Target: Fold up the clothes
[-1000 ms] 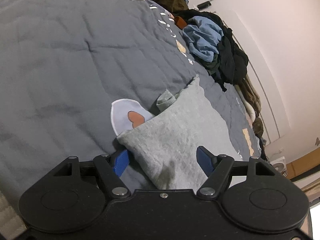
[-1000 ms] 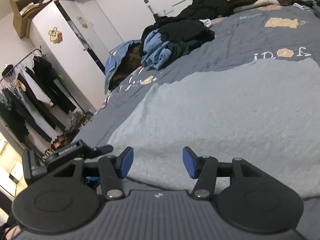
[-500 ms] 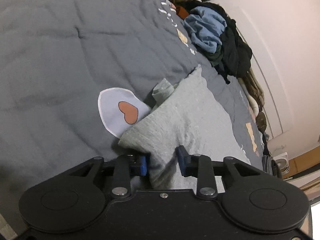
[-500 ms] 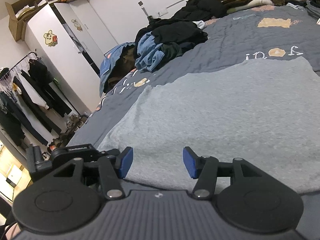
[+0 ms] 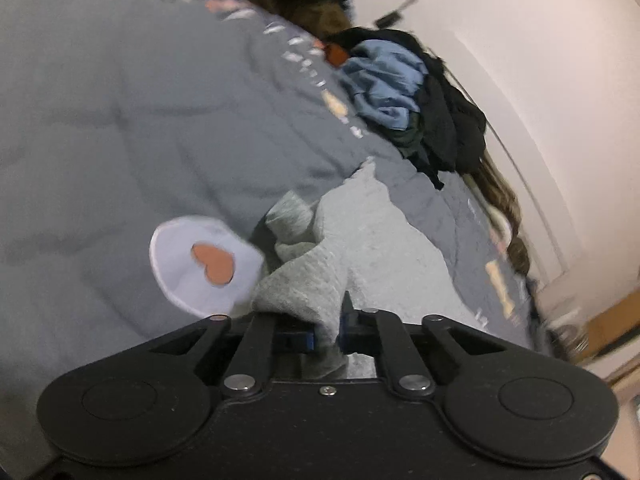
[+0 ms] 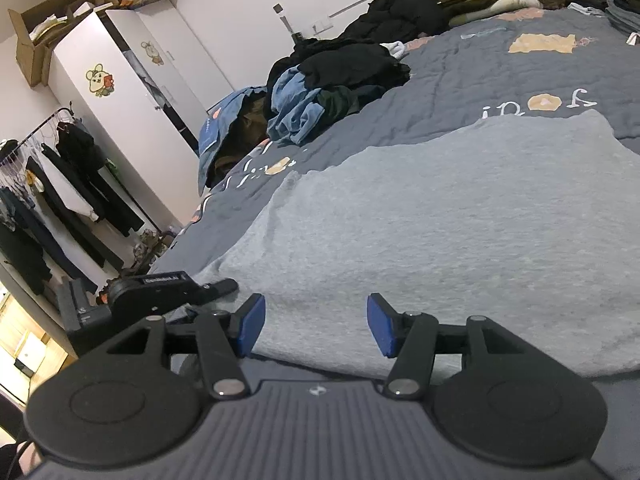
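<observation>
Left gripper [image 5: 326,330] just closing, now clamped on a bunched corner of the grey garment [image 5: 372,248], beside a white heart patch [image 5: 204,264] on the quilt [image 5: 100,120]. Right gripper [image 6: 316,328] parted over flat grey cloth, gripping nothing.

free: bare quilt [image 5: 120,128] left of garment | blocked: clothes pile [image 6: 332,84] along far side

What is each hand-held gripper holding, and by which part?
Left hand-held gripper has just closed on the grey garment's near corner. Right hand-held gripper holds nothing, jaws open above the cloth.
</observation>
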Demonstrator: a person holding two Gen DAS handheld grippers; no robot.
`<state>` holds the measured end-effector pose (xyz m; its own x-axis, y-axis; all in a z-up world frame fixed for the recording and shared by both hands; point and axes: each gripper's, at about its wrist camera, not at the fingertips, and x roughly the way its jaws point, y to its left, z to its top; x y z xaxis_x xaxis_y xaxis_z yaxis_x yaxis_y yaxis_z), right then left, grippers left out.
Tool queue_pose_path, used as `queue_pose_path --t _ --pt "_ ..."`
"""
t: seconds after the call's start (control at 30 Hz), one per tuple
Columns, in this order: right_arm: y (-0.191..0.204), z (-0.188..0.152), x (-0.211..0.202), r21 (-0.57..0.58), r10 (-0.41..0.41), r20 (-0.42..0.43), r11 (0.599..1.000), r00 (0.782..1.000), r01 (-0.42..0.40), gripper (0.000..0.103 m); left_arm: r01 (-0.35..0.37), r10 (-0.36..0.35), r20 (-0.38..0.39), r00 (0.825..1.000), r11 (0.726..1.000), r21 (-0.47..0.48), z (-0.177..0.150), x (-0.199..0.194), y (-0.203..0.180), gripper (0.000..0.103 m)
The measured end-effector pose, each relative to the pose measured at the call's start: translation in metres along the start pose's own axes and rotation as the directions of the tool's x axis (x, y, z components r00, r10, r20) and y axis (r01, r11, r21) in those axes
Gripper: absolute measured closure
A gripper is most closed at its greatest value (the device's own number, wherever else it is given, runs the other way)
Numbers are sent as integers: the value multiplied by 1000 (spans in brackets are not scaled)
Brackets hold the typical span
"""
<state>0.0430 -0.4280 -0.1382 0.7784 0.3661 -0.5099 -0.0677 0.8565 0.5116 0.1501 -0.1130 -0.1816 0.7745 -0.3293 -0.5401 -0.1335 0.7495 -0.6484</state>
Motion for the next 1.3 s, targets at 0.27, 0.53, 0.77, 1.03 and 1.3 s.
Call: queue_pose_path --t 0.27,0.53,0.77,1.03,1.3 --pt "-7 2 -10 11 -2 15 1000 1000 2 47 -33 29 18 999 956 291 -17 -2 -46 93" --pt "-16 8 -20 2 0 1 1000 1000 0 44 -50 22 56 998 811 583 -46 0 -89 96" --pt "-49 17 -43 143 -23 62 990 998 14 44 70 -97 -10 995 644 761 -76 1 -129 99" --pt "-90 19 -71 247 -87 114 967 990 57 43 277 -153 -235 960 372 886 -154 10 -163 100" --pt "-105 15 -67 273 -102 69 959 992 79 41 294 -132 -265 955 309 905 -177 14 -161 99"
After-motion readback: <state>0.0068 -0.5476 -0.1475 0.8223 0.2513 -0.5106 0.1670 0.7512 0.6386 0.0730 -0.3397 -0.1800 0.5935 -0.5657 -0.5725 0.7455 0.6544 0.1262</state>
